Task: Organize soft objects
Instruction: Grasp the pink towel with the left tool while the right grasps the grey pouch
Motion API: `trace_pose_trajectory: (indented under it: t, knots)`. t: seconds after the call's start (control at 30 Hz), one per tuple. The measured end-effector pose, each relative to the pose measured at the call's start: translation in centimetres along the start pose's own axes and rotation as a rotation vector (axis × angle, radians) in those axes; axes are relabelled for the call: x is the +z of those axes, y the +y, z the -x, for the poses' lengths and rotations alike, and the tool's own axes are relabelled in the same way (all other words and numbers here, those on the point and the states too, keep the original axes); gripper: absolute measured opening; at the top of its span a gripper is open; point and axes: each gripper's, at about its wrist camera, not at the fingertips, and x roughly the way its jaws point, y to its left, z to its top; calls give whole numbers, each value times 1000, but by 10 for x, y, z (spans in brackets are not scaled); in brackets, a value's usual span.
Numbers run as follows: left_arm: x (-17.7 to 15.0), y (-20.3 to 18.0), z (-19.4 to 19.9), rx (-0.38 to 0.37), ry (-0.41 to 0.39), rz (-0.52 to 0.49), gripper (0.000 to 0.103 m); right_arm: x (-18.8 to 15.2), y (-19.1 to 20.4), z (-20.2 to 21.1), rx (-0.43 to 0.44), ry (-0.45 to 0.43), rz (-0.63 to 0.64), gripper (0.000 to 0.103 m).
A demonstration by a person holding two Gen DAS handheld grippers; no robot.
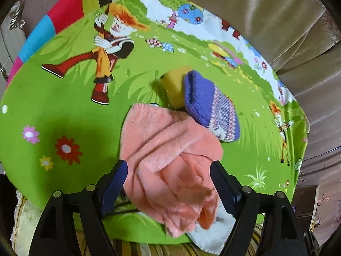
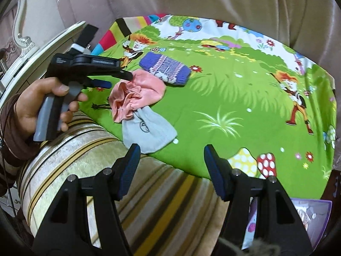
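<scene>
Between my left gripper (image 1: 168,168) jaws I'm seeing the pink cloth (image 1: 170,149), jaws spread wide, pads not pressing it. It's lying on the green mat (image 1: 64,111) over a grey sock (image 2: 147,128), beside the purple knit sock (image 1: 211,108). My right gripper (image 2: 171,164) is hanging spread and empty over the striped cushion (image 2: 85,153). I'm guessing I'm placing, next sorting. A yellow thing (image 1: 173,85) is sitting half hidden behind

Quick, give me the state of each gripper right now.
Left gripper: open; the pink cloth lies between its fingers, not pressed.
Right gripper: open, holding nothing, over the edge of the green mat.
</scene>
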Motion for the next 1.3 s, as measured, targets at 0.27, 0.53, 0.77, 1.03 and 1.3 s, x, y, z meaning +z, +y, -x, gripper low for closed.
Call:
trace_pose_trajectory:
  t: [0.27,0.53,0.77,1.03,1.3]
  knots:
    - [1,-11,-21,12,46,-47,81,16,14,-33,68,56,43,69]
    - [-2,-27,-28,82,30,-170,59,26,26,-64,96,123,77,70]
    - [-3,-27,-23,52,4,-196,17,35,32,-88,90,174,99,71]
    - [-5,-5,12,-32,-107,-116,13,44,39,-113,83,216,120,71]
    - [-6,20,40,-84,-214,-16,12,49,45,-132,75,258,153,71]
